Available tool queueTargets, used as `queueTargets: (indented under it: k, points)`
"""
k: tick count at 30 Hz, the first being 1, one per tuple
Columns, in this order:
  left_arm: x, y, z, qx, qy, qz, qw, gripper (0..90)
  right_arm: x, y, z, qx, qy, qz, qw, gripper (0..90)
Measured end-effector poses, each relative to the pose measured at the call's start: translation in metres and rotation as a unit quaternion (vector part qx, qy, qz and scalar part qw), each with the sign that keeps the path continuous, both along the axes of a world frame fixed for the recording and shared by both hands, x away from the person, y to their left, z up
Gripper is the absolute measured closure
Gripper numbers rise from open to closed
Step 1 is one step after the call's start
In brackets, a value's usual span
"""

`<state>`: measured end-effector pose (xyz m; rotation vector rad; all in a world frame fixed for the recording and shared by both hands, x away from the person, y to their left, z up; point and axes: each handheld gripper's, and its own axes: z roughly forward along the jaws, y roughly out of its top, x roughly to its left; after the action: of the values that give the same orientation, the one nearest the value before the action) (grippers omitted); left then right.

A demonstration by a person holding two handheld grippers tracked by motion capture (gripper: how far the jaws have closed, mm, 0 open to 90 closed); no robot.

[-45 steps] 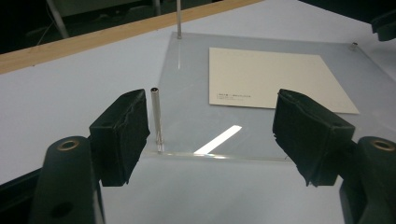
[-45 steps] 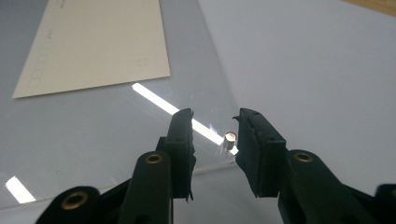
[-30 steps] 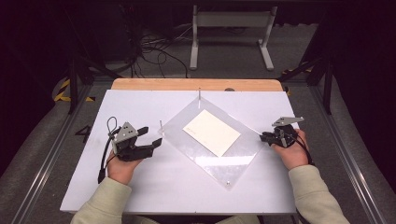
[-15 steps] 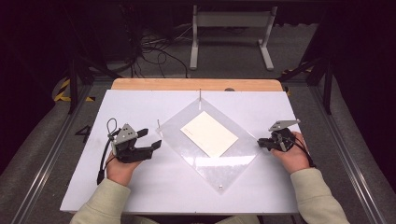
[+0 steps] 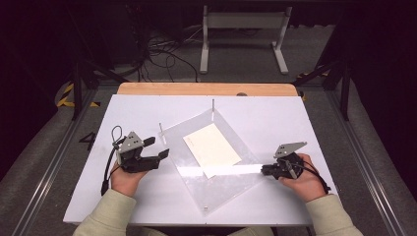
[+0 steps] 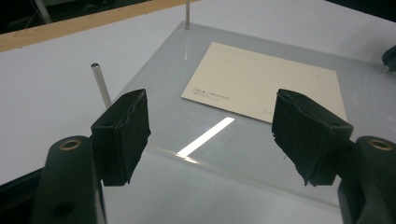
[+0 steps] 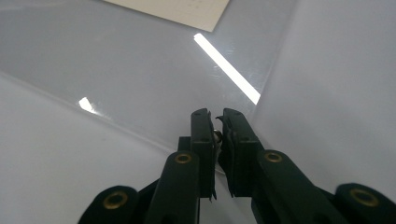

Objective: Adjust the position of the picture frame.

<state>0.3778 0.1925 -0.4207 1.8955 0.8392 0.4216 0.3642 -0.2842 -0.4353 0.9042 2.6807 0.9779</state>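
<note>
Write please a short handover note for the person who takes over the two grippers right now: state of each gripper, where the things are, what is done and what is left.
Left gripper: open, jaws wide apart, at the left edge of the clear plate, touching nothing.
Right gripper: shut on a small metal pin at the plate's right corner.
The plate lies flat and turned cornerwise on the white table. The cream card lies on the plate. Thin metal posts stand at the far corner and the left corner.
Done: right grip at the corner pin.
Left: probably moving or lifting the plate; the left gripper has not yet gripped anything.
</note>
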Motion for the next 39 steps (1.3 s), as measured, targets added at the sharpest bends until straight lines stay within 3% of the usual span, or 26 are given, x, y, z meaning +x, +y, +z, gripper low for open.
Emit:
queueTargets:
  k: [2,9,14,18,21,24,25,28,31,34,36,39]
  points:
    - [0.000,0.001,0.000,0.002,0.001,0.001,1.0000,28.2,-0.011,0.013,-0.001,0.005,0.006,0.028,0.9996,82.9]
    - [0.002,0.005,-0.002,0.003,0.003,0.011,0.9999,28.2,-0.028,0.037,-0.001,0.003,0.019,0.069,0.9974,82.9]
    - [0.004,0.008,-0.004,-0.002,0.014,0.020,0.9997,28.2,-0.039,0.057,-0.002,0.011,0.032,0.104,0.9940,82.7]
    - [0.003,0.010,-0.004,-0.002,0.012,0.020,0.9997,28.2,-0.039,0.064,-0.001,0.005,0.037,0.124,0.9916,82.6]
    - [0.002,0.011,-0.004,-0.003,0.010,0.023,0.9997,28.2,-0.035,0.063,0.001,0.026,0.043,0.126,0.9907,83.1]
    - [-0.002,0.015,-0.005,-0.005,0.013,0.026,0.9996,28.0,-0.023,0.063,0.013,0.068,0.024,0.110,0.9912,74.5]
    - [-0.003,0.017,-0.005,-0.003,0.010,0.025,0.9996,27.9,-0.017,0.064,0.017,0.080,0.007,0.103,0.9914,68.9]
    - [-0.011,0.023,-0.005,-0.001,0.008,0.031,0.9995,27.6,0.003,0.072,0.027,0.098,-0.033,0.086,0.9910,66.2]
    - [-0.015,0.026,-0.006,-0.003,0.008,0.035,0.9994,27.4,0.014,0.076,0.031,0.104,-0.048,0.076,0.9905,66.6]
    - [-0.023,0.036,-0.008,-0.003,0.007,0.043,0.9991,27.2,0.038,0.082,0.034,0.108,-0.070,0.058,0.9901,67.0]
    - [-0.026,0.042,-0.009,-0.004,0.009,0.049,0.9987,27.0,0.051,0.085,0.033,0.110,-0.067,0.037,0.9909,67.3]
    - [-0.030,0.046,-0.010,-0.004,0.009,0.056,0.9984,26.9,0.061,0.088,0.034,0.106,-0.079,0.033,0.9907,68.1]
